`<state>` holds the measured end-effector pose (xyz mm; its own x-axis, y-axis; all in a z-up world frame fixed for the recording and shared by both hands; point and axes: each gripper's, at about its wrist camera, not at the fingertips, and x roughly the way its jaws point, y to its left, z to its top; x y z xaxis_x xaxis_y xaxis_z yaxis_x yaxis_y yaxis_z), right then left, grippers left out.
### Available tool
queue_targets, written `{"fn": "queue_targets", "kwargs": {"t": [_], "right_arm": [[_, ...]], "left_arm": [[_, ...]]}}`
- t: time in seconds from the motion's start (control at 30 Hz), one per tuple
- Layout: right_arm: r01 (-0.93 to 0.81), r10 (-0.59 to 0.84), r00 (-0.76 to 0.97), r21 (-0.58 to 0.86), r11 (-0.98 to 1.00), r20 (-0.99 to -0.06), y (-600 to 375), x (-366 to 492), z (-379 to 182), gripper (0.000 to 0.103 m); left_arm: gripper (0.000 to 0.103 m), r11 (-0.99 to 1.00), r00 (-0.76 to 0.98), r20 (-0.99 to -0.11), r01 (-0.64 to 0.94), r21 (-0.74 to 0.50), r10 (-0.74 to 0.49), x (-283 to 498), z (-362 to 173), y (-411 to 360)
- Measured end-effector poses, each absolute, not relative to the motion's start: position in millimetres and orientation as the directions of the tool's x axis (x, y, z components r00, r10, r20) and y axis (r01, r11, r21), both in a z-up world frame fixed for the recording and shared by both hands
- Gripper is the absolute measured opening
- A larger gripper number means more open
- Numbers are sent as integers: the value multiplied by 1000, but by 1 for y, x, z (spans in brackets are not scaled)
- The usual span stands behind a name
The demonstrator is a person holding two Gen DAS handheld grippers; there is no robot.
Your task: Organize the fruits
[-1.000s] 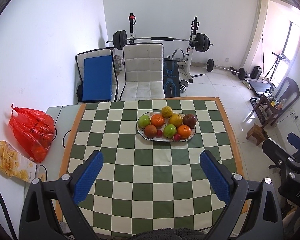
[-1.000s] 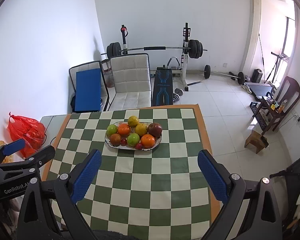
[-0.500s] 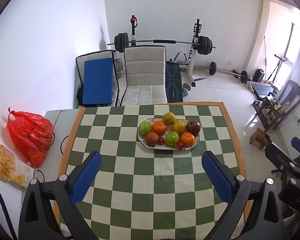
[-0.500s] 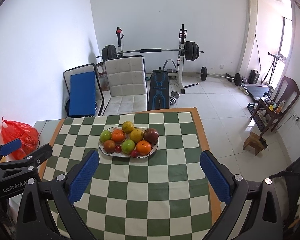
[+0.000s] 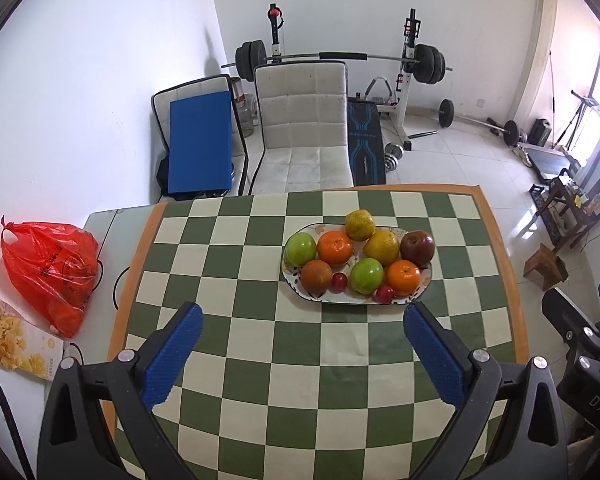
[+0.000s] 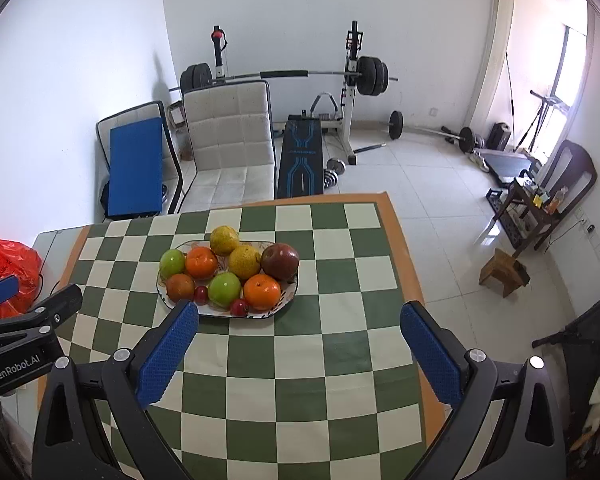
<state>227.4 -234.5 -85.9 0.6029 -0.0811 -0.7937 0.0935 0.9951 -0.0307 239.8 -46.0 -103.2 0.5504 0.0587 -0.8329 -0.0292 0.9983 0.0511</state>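
Both the left tongs (image 5: 302, 334) and the right tongs (image 6: 299, 334) hang wide apart and empty above the checkered bench (image 5: 300, 360). The fruit plate (image 5: 426, 280) sits at twelve o'clock, well apart from them.

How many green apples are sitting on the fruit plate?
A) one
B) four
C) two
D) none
C: two green apples show on the plate, one green apple at its far left end and another green apple in the near row between the two small red fruits.
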Motion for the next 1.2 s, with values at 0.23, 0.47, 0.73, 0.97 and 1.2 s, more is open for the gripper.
{"fn": "queue_targets", "kwargs": {"t": [0.23,0.47,0.73,0.97,1.2], "right_arm": [[99,-80,572,-28,995,-816,-240,243,-107,103],[90,-82,570,-37,995,-818,-237,245,-110,103],[86,-85,569,-43,995,-818,-237,244,-109,103],[79,-82,570,-44,996,-817,-236,240,-110,103],[77,-81,570,-45,996,-818,-237,240,-109,103]], "left_arm": [[103,997,527,-847,-40,61,73,256,-118,-46],[103,997,519,-851,-42,62,75,260,-124,-44],[103,997,518,-852,-44,59,73,256,-127,-44],[103,997,525,-848,-47,59,75,250,-124,-45],[103,997,527,-847,-49,56,73,248,-122,-46]]}}
